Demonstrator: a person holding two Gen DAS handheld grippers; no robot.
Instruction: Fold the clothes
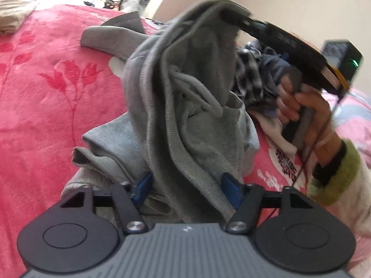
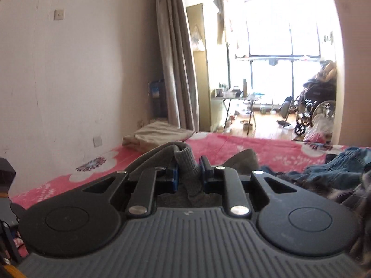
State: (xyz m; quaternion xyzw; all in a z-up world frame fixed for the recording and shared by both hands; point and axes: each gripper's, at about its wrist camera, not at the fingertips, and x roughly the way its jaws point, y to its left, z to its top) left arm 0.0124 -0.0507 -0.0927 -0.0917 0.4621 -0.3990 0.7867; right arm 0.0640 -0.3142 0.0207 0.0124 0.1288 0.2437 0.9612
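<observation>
STEP: lifting for fold | right claw [image 2: 188, 173]: clamped on ribbed edge of grey hoodie [image 1: 185, 106], frame centre, raising it off pink bed [image 1: 46, 81] | left claw [image 1: 185, 185]: parted, cloth between, not pinched

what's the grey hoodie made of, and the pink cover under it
Grey hoodie: looks like cotton-blend sweatshirt fleece, matte, with a ribbed knit hem band and a soft cord drawstring; the exact fibre cannot be told.

Pink bed cover: looks like plush synthetic fleece or velour, with a soft sheen, a short fuzzy pile and darker red flower shapes pressed or printed into it.
</observation>
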